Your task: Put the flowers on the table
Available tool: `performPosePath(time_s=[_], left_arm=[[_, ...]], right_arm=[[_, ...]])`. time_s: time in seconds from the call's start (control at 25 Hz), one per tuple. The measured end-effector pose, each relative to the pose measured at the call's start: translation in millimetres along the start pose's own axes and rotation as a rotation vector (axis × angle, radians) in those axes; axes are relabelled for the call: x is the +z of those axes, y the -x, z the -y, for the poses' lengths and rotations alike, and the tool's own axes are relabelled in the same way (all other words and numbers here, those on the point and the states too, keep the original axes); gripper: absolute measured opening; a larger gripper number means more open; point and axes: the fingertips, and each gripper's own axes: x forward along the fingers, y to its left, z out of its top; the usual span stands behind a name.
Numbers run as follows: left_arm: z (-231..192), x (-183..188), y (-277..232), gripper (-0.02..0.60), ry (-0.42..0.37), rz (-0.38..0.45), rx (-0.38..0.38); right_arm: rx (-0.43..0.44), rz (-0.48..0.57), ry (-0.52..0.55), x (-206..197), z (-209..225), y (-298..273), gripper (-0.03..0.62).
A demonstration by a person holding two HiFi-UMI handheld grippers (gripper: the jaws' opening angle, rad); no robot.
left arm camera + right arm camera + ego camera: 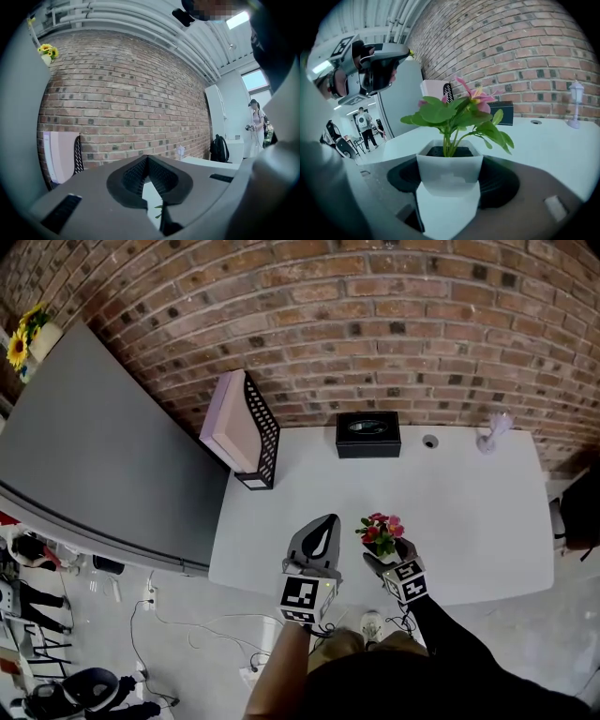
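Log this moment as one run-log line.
right gripper: shut on potted flowers | potted flowers: over near edge of white table, contact unclear | left gripper: shut, empty

Soft, even indoor light fills the head view; the white worktop is bright without glare, and shadows on it are faint. All three views bend at the edges — the brick wall bows into an arc, and both gripper views darken toward their corners. In the left gripper view a window and a ceiling light burn out white. The flower pot is fairly sharp; the jaws nearest each lens are soft.
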Motion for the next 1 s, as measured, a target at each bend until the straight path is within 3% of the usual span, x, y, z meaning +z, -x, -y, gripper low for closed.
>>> performPosePath(time_s=[0.8,1.0], left_arm=[[12,-7,4,0.008,0.008,-0.022,-0.009],[13,-7,11,0.008,-0.002,-0.015,0.000]], right_arm=[[-0.001,-0.090,-0.034,-36,-2,4,0.339],[0.002,-0.057,-0.012,-27,-6,8,0.341]])
